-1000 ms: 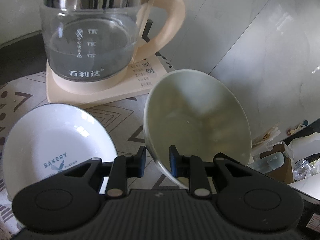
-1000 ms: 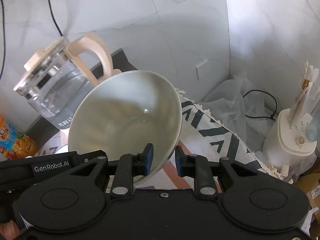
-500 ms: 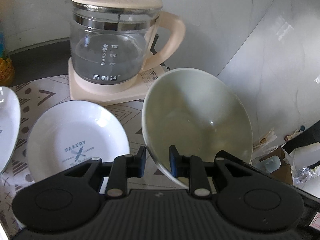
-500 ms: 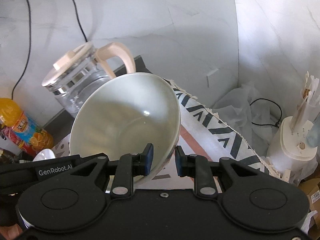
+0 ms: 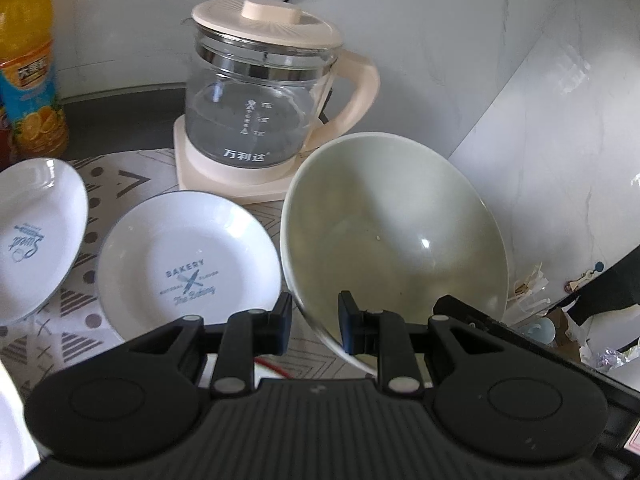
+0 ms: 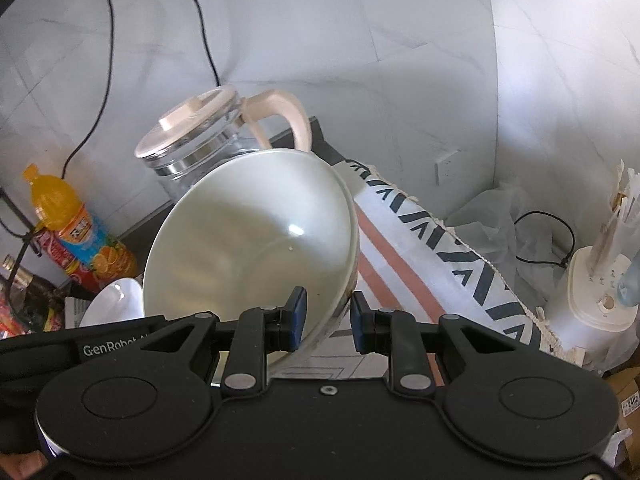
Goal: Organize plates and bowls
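Both grippers, left gripper [image 5: 313,322] and right gripper [image 6: 327,322], clamped on green bowl [image 5: 394,232] rim, bowl tilted, aloft. Bakery plate [image 5: 188,264] at 10 o'clock, nearer left.

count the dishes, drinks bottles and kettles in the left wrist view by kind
Bowls: 1, the pale green bowl, clamped at its rim by both grippers.
Plates: 2, the BAKERY plate and the plate beside it.
Kettles: 1, the glass kettle.
Bottles: 1, the orange drink bottle.
Total: 5
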